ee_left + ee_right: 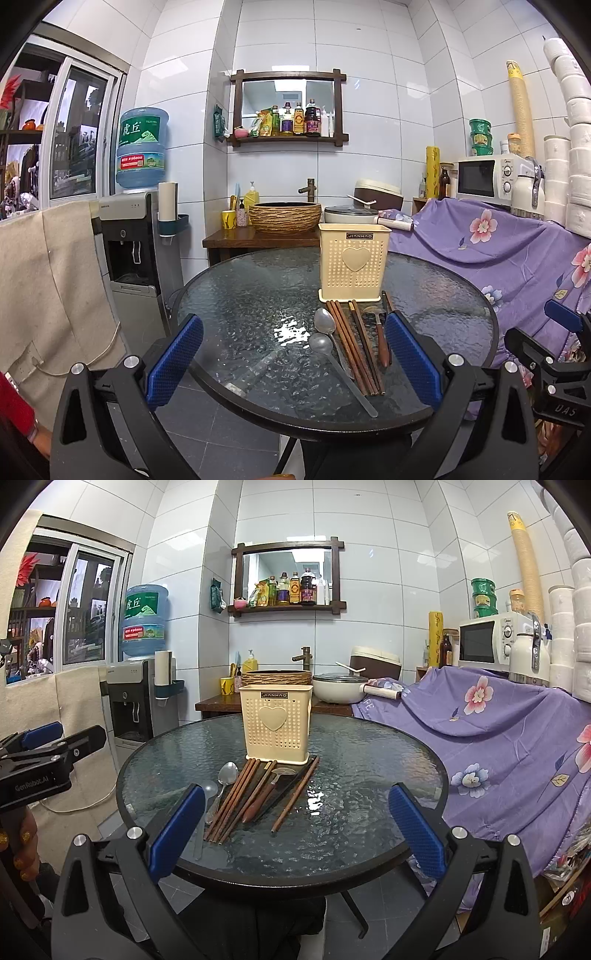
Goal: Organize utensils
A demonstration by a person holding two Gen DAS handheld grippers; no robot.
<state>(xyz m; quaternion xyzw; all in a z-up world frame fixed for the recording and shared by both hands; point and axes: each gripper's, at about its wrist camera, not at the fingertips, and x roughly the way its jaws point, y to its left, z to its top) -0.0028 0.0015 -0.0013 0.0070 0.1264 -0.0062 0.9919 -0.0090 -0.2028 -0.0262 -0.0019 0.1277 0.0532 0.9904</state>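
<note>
Glass, pebbled and round, the counter [369,775] carries utensils fanned flat for easy picking: steel spoons [226,775], wooden chopsticks [236,801], a wood-handled spoon [264,794], just before the perforated cream holder [275,723]. Left claw [293,360] and right claw [295,825] hover wide open, empty.

Open glass left and right, utensils crowding the middle

Bare surface [369,775] is lying open right of the utensils [255,794] and left of them in the left view; the holder [276,722] is standing just behind them, blocking the far side, while the purple cloth [498,731] is hemming in the right edge.
</note>
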